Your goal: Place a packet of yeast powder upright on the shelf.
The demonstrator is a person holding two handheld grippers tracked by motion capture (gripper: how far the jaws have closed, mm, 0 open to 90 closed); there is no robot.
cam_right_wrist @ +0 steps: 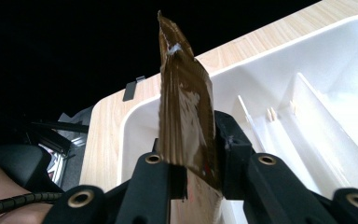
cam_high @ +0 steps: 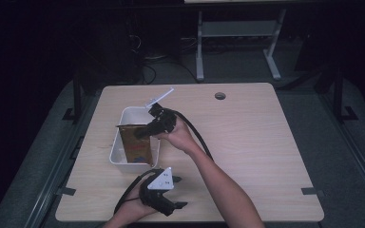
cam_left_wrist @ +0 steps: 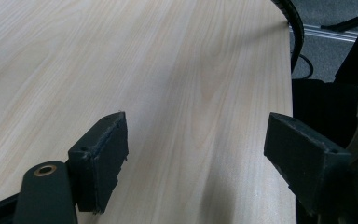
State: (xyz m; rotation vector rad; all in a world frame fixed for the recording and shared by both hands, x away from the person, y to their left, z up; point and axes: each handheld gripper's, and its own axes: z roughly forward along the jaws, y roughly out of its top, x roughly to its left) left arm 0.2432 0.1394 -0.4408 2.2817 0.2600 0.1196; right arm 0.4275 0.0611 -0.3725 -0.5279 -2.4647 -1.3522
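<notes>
Two grippers are sharing the work: the right gripper [cam_high: 148, 130] is clamping a brown packet [cam_right_wrist: 186, 112] over the white bin [cam_high: 116, 153] near the table's [cam_high: 247, 142] left edge, presumably for dropping it in, while the left gripper [cam_high: 177, 192], jaws apart, is waiting at the near edge.

packet [cam_high: 135, 142] in bin [cam_high: 115, 153] on table's [cam_high: 247, 137] left half, left gripper [cam_high: 171, 192] just in front of bin

Black hand-held gripper [cam_high: 175, 192] (grey three-cornered plate), ribbed black cable.
</notes>
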